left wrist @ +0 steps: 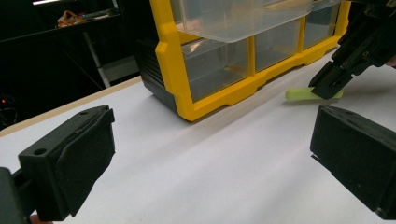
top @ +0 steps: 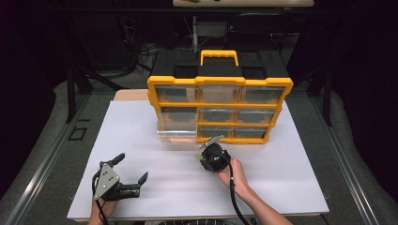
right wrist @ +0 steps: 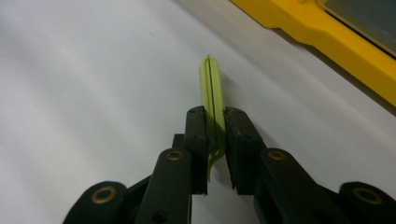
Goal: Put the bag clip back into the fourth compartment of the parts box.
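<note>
A thin light-green plastic strip (right wrist: 211,84) lies low over the white board (top: 155,192), pinched between the jaws of my right gripper (right wrist: 215,119), which is shut on it. In the high view the right gripper (top: 202,158) sits just in front of the yellow organizer (top: 219,86). From the left gripper view the strip (left wrist: 299,94) touches the board beside the right gripper (left wrist: 327,86). My left gripper (top: 132,167) rests near the board's front left, jaws wide open and nothing between them (left wrist: 212,154).
The organizer has rows of clear drawers and a yellow handle (top: 219,55) on top. Its lower-left clear drawer (top: 176,133) is pulled out toward me over the board. A black case stands behind the organizer. Dark floor and metal rails flank the table.
</note>
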A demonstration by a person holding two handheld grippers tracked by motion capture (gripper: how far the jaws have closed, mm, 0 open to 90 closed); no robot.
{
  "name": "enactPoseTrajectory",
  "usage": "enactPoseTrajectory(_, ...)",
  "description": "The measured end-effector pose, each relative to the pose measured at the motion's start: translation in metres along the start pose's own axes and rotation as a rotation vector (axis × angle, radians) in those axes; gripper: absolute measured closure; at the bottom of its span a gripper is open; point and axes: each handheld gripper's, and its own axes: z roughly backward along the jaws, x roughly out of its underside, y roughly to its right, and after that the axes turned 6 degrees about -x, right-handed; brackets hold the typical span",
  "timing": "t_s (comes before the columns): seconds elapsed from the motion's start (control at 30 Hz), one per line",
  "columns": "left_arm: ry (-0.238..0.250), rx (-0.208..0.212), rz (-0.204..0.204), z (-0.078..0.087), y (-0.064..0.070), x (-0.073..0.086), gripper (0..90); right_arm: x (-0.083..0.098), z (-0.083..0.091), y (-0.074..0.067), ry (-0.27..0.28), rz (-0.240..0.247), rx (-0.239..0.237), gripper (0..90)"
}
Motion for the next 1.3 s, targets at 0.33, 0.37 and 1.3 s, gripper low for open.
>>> enactPoseTrajectory(0.33, -0.002, -0.001, -0.001, 0.000, 0.000, 0.000, 0.1, 0.000, 0.006, 0.003, 0.007, 0.020, 0.012, 80.0)
enactPoseTrajectory(0.37, -0.002, -0.001, -0.002, 0.000, 0.000, 0.000, 0.1, 0.000, 0.006, 0.003, 0.007, 0.022, 0.013, 80.0)
enactPoseTrajectory(1.3, -0.004, -0.003, 0.001, 0.000, -0.001, 0.000, 0.2, 0.001, 0.021, 0.014, 0.008, 0.039, 0.030, 80.1)
